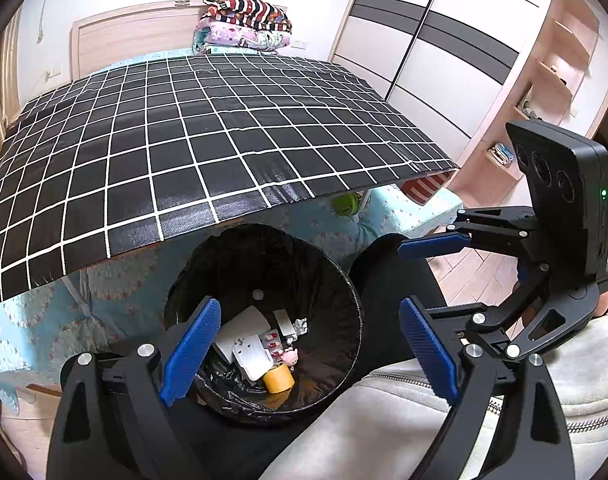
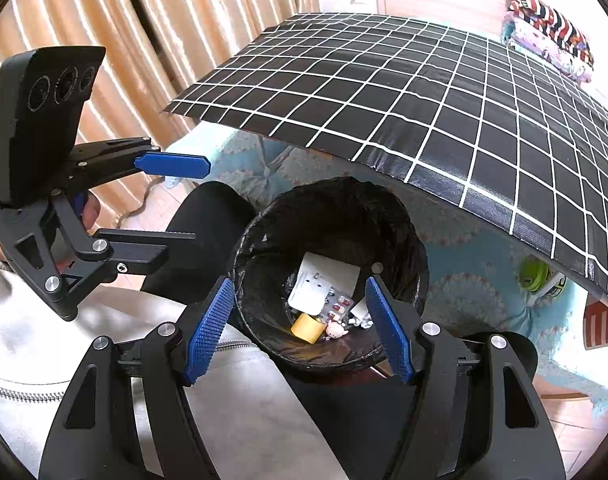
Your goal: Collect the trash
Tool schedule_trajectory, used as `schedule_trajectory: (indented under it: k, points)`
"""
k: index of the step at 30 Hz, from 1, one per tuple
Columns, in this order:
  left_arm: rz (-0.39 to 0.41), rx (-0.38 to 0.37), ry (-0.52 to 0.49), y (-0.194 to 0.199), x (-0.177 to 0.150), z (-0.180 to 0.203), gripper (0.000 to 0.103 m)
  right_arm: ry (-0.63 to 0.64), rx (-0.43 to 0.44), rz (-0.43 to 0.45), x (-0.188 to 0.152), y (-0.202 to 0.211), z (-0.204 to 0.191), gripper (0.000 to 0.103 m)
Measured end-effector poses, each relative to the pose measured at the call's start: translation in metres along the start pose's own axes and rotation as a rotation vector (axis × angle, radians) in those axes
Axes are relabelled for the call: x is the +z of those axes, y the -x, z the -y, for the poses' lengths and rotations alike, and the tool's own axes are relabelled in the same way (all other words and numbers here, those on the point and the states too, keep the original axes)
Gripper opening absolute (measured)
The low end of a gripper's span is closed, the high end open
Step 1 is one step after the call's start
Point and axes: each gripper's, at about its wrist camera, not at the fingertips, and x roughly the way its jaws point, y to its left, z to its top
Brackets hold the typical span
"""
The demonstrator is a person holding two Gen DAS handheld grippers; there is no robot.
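Observation:
A round bin with a black liner (image 1: pixel 316 268) (image 2: pixel 344 216) stands on the floor below the table edge. At its bottom lie white cards (image 1: pixel 250 354) (image 2: pixel 324 280), a pill blister (image 1: pixel 272 340) (image 2: pixel 338 304), a yellow tape roll (image 1: pixel 279 378) (image 2: pixel 307 328) and a small pink toy (image 1: pixel 291 357) (image 2: pixel 337 330). My left gripper (image 1: pixel 310 352) (image 2: pixel 184 204) hangs open above the bin's near rim with nothing between its blue pads. My right gripper (image 2: pixel 300 332) (image 1: pixel 424 280) is open and empty too, beside the left one, above the bin.
A table under a black checked cloth (image 1: pixel 184 140) (image 2: pixel 424 100) overhangs the bin. Behind it is a blue-covered bed with folded bedding (image 1: pixel 248 24). A green object (image 1: pixel 346 204) (image 2: pixel 534 274) lies under the table. A person's dark trouser leg (image 1: pixel 396 280) and pale jacket (image 2: pixel 244 400) are close.

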Motion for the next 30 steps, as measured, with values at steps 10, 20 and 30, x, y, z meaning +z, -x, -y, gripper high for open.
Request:
schedule_trajectory:
  k: [10,20,30]
  points:
    - [-0.001,0.002,-0.003,0.0005,0.001,0.0021,0.088,0.004,0.001,-0.001,-0.0003,0.0006,0.0002,0.068]
    - [-0.002,0.005,-0.01,-0.0006,0.0013,0.0039,0.088,0.001,-0.001,-0.001,-0.0007,0.0004,0.0024,0.068]
    - [-0.009,0.003,-0.007,-0.0036,0.002,0.0052,0.088,0.0,-0.003,-0.003,-0.0016,-0.0004,0.0035,0.068]
